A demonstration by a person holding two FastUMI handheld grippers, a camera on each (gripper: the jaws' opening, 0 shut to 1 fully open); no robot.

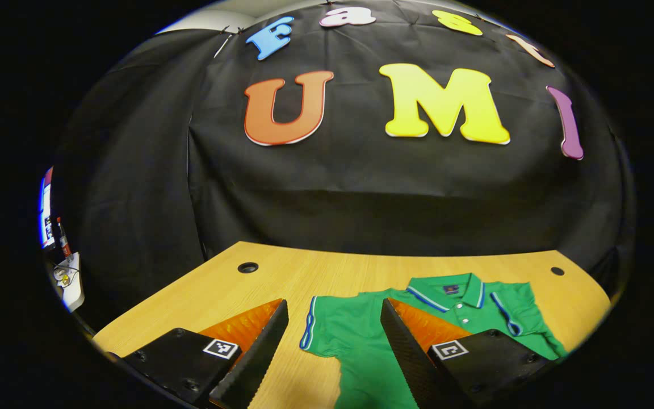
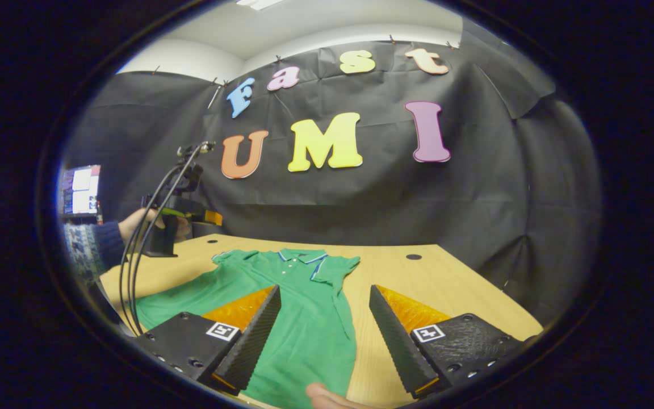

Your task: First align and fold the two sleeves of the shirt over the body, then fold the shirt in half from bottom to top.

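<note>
A green polo shirt (image 1: 361, 341) with blue-and-white trim lies flat and front up on the wooden table (image 1: 219, 289), its collar (image 1: 457, 292) at the far side. Both short sleeves are spread out sideways. In the left gripper view my left gripper (image 1: 334, 307) is open above the near sleeve (image 1: 318, 326), holding nothing. In the right gripper view my right gripper (image 2: 325, 291) is open over the shirt (image 2: 298, 318) body, near its right sleeve (image 2: 341, 266), also holding nothing. Farther left, a hand (image 2: 134, 224) holds the left gripper (image 2: 205, 222) above the table beyond the shirt.
The table (image 2: 446, 284) has round cable holes (image 1: 247, 267) (image 2: 413, 257) near its back edge. Black cloth closes the back and sides. Cables (image 2: 139, 250) hang from the left gripper. A screen (image 2: 80, 190) sits far left. A fingertip (image 2: 321, 393) shows at the bottom edge.
</note>
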